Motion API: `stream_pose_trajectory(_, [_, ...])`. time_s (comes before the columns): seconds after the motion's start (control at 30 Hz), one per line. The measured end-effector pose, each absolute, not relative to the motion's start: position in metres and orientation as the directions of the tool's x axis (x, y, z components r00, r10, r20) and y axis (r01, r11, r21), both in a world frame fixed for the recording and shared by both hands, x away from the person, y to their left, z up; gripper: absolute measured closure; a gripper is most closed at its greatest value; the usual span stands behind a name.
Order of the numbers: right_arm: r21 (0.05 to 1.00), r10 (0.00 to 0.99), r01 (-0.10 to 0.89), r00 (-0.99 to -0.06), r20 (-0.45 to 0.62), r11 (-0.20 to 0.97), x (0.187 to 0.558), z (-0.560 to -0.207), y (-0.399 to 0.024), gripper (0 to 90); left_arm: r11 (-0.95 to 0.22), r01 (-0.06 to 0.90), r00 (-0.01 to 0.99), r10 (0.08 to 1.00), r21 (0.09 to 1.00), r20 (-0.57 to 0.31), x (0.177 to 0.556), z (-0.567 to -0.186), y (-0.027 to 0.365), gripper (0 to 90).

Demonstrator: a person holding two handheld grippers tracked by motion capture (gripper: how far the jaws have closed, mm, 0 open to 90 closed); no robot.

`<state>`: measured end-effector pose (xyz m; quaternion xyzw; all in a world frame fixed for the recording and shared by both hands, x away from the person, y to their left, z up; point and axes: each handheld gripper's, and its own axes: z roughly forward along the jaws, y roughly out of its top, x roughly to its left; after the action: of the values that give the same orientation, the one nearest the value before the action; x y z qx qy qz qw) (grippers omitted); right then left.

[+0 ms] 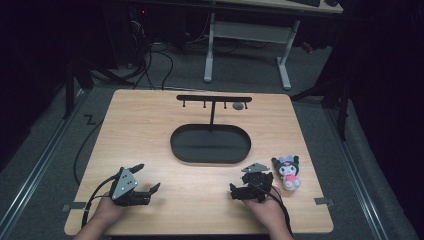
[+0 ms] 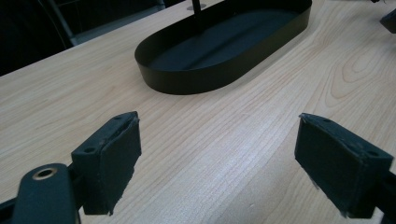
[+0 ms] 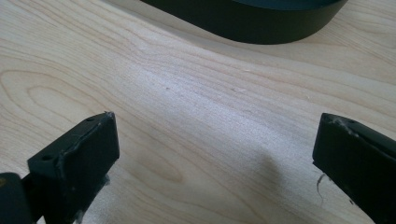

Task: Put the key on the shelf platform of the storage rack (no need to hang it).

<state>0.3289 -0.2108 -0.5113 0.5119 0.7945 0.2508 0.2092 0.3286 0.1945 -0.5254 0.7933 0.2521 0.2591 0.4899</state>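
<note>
the plush [image 1: 288, 171] lies on the table [image 1: 150, 120] near its right edge, just beside your right gripper [image 1: 248, 190] on that gripper's outer side, well apart from your left gripper [image 1: 145, 182]. its long axis runs roughly toward and away from you, head at the far end. your right hand is plainly nearer, so the reach looks like a short swing rightward. both grippers rest low with jaws spread wide, holding nothing. the plush is soft, dark and pale with pink; the oval tray [image 1: 175, 145] is matte black with a hook stand [image 1: 212, 107]; the tabletop is pale wood grain.
</note>
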Motion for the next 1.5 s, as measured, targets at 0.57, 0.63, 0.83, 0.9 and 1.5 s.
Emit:
stream_pose_trajectory(0.57, [0.509, 0.887, 0.741, -0.449, -0.109, 0.438, 0.333, -0.5, -0.203, 3.4, -0.377, 0.158, 0.739, 0.658, 0.913, 0.144, 0.33, -0.525, 0.197, 15.4])
stream_pose_trajectory(0.63, [0.508, 0.886, 0.741, -0.451, -0.107, 0.439, 0.335, -0.497, -0.203, 5.6, -0.377, 0.157, 0.74, 0.658, 0.913, 0.144, 0.329, -0.525, 0.197, 15.4])
stream_pose_trajectory(0.83, [0.455, 0.892, 0.781, -0.446, -0.073, 0.427, 0.344, -0.485, -0.206, 10.2, -0.385, 0.156, 0.741, 0.655, 0.91, 0.15, 0.329, -0.525, 0.195, 15.4])
stream_pose_trajectory(0.9, [0.436, 0.887, 0.786, -0.456, -0.07, 0.438, 0.346, -0.482, -0.206, 11.3, -0.393, 0.156, 0.743, 0.652, 0.906, 0.155, 0.33, -0.525, 0.194, 15.4])
stream_pose_trajectory(1.5, [0.324, 0.864, 0.81, -0.502, -0.045, 0.488, 0.349, -0.473, -0.203, 25.4, -0.409, 0.171, 0.751, 0.643, 0.896, 0.15, 0.333, -0.525, 0.191, 15.4])
